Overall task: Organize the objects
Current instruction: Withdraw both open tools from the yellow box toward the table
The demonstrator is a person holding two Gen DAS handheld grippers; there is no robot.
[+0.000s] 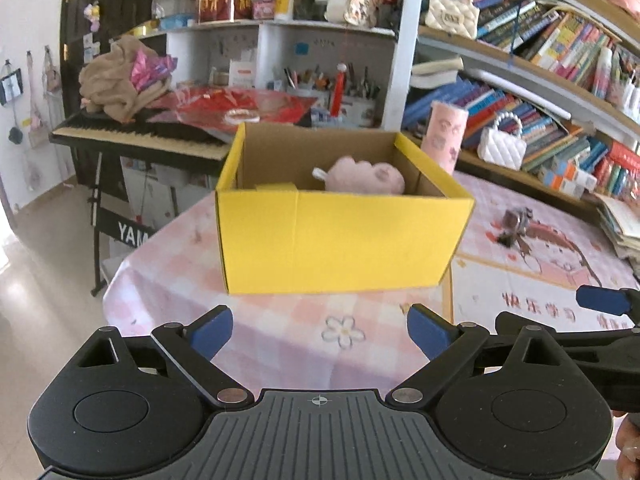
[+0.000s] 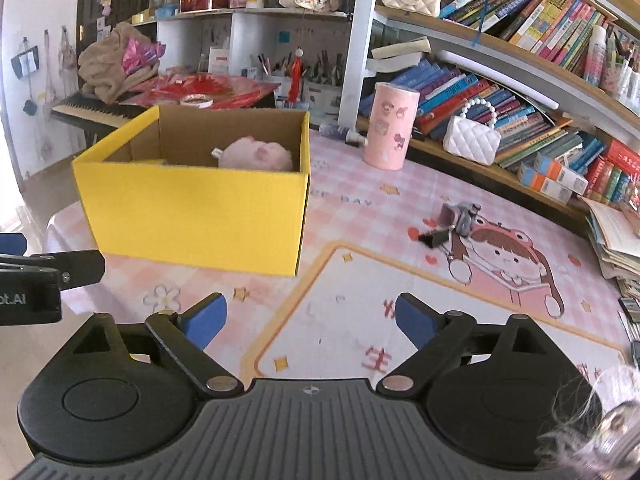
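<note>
A yellow cardboard box (image 1: pixel 340 240) (image 2: pixel 192 220) stands open on the pink patterned table (image 1: pixel 280 344). A pink plush toy (image 1: pixel 364 176) (image 2: pixel 256 154) lies inside it. A small grey and black object (image 2: pixel 456 224) (image 1: pixel 514 226) lies on the cloth to the right of the box. A pink cylindrical cup (image 2: pixel 390 124) (image 1: pixel 444 136) stands upright behind it. My left gripper (image 1: pixel 320 330) is open and empty, in front of the box. My right gripper (image 2: pixel 310 320) is open and empty, over the cloth right of the box.
Bookshelves (image 2: pixel 520 60) packed with books run along the right. White quilted handbags (image 2: pixel 472 136) sit on them. A keyboard piano (image 1: pixel 132 136) with cloth piled on it stands at the back left. A stack of papers (image 2: pixel 616 236) lies at the table's right edge.
</note>
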